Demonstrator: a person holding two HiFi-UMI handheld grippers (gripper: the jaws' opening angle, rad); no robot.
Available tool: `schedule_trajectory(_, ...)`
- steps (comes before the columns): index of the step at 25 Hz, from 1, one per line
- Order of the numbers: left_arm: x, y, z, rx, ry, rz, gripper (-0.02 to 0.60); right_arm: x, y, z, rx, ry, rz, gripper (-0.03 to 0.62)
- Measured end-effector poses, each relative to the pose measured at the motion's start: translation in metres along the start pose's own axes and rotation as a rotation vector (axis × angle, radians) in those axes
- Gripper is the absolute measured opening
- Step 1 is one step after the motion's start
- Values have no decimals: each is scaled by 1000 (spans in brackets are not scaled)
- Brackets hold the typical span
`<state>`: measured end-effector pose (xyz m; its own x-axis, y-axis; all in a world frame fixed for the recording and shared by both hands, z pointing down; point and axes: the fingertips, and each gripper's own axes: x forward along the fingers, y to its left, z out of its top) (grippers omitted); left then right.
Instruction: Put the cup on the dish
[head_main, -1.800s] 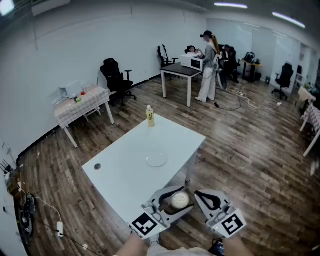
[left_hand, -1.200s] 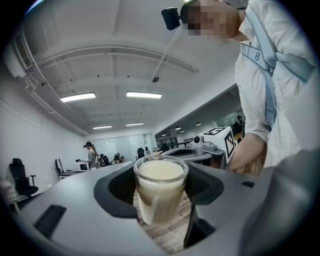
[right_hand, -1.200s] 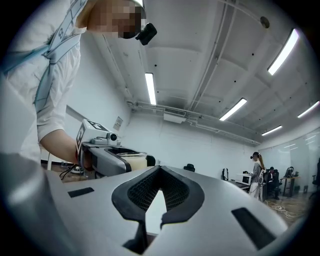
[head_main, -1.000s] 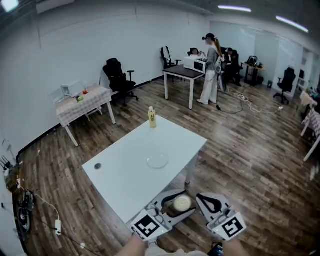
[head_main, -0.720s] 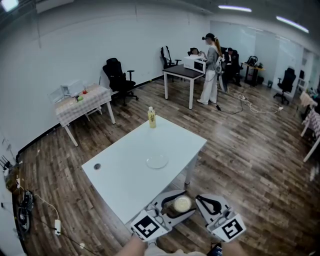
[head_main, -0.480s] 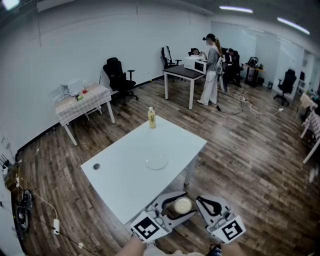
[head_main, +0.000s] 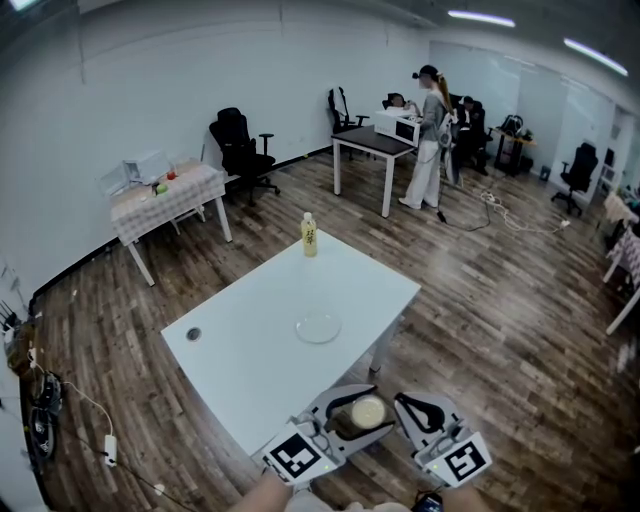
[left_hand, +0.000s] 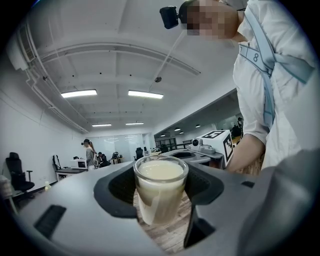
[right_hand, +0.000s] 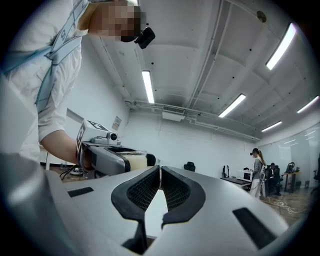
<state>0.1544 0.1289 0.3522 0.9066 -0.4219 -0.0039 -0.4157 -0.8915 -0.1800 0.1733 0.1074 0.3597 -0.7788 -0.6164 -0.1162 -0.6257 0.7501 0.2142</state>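
Note:
A clear glass cup (head_main: 366, 412) full of a creamy liquid is held upright in my left gripper (head_main: 352, 410), whose jaws press on both its sides. It hangs off the near edge of the white table (head_main: 250, 345). In the left gripper view the cup (left_hand: 160, 192) fills the gap between the dark pads. A clear glass dish (head_main: 318, 327) lies flat near the table's middle, well ahead of the cup. My right gripper (head_main: 408, 405) is shut with nothing in it, just right of the left one; its pads (right_hand: 170, 192) touch each other.
A yellow bottle (head_main: 309, 236) stands at the table's far corner. A small dark round thing (head_main: 193, 334) lies near the table's left corner. A person (head_main: 428, 137) stands by a dark desk far off. Office chairs and a small cloth-covered table (head_main: 165, 197) line the wall.
Both grippers keep their place at the bottom of the view. The head view has shifted slightly, so the table and dish sit a little lower and to the right.

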Motion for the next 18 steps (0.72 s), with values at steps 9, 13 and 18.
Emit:
schedule_trajectory(9, -15, 46, -12, -14, 2, -21, 262, 52, -8, -13, 25, 4, -19, 34)
schedule_trajectory(13, -21, 67, -17, -12, 9, -35, 262, 76, -13, -19, 32, 4, -28, 34)
schedule_trajectory(18, -29, 91, -27, -21, 16, -44, 262, 101, -14, -27, 36, 8, -32, 34)
